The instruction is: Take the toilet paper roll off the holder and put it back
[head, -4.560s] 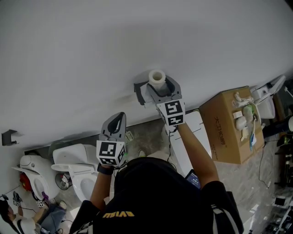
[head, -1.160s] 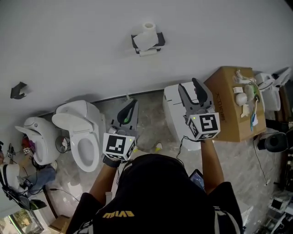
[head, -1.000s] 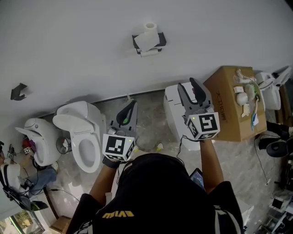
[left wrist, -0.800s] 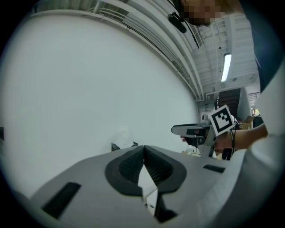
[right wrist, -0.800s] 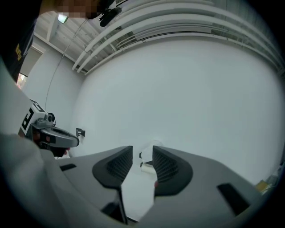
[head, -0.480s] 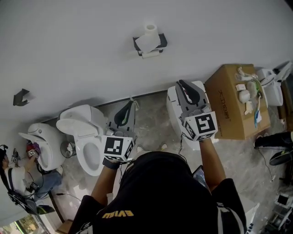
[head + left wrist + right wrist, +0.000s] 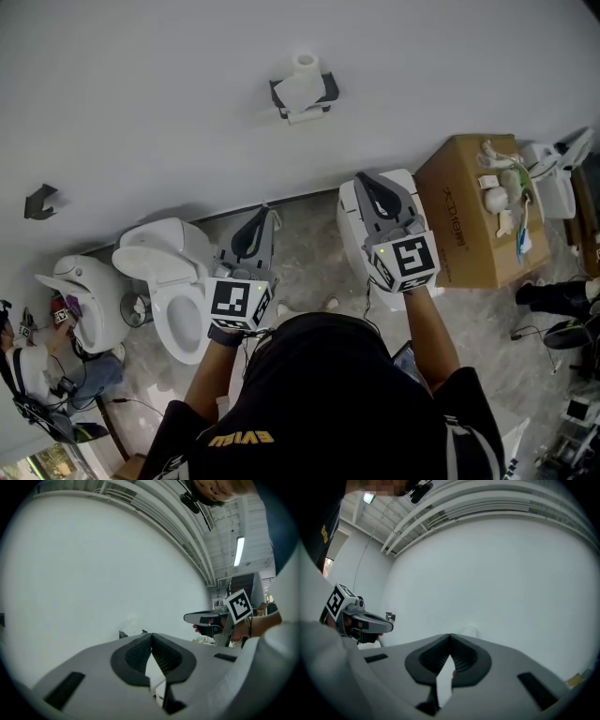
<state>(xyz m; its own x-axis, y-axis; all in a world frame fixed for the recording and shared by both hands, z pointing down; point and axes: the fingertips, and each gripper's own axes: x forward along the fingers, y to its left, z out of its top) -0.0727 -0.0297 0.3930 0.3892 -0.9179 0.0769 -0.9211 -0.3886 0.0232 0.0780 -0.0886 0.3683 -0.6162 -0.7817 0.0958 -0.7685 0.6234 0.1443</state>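
Observation:
The white toilet paper roll [image 7: 302, 82] sits on its black holder [image 7: 327, 90] on the white wall, far ahead of both grippers. In the right gripper view the roll [image 7: 470, 630] is a faint pale shape just beyond the jaws. My left gripper [image 7: 259, 216] is shut and empty, pointing level at the wall. My right gripper [image 7: 364, 180] has just been closing and is now shut with nothing between its jaws. In the left gripper view the holder [image 7: 123, 633] shows small above the shut left gripper [image 7: 151, 635]. The right gripper view shows the right gripper [image 7: 450, 636] with its jaws meeting.
Below the wall stand a white toilet [image 7: 164, 281], another toilet [image 7: 80, 295] at far left, and a white unit [image 7: 352, 211] under my right gripper. A cardboard box [image 7: 469, 211] with small items is at the right. A black bracket [image 7: 39, 202] sticks out of the wall.
The right gripper, earlier up at the roll on the holder, is now far back from the wall. Over the last second its jaws went from open to shut. The left gripper barely moved.

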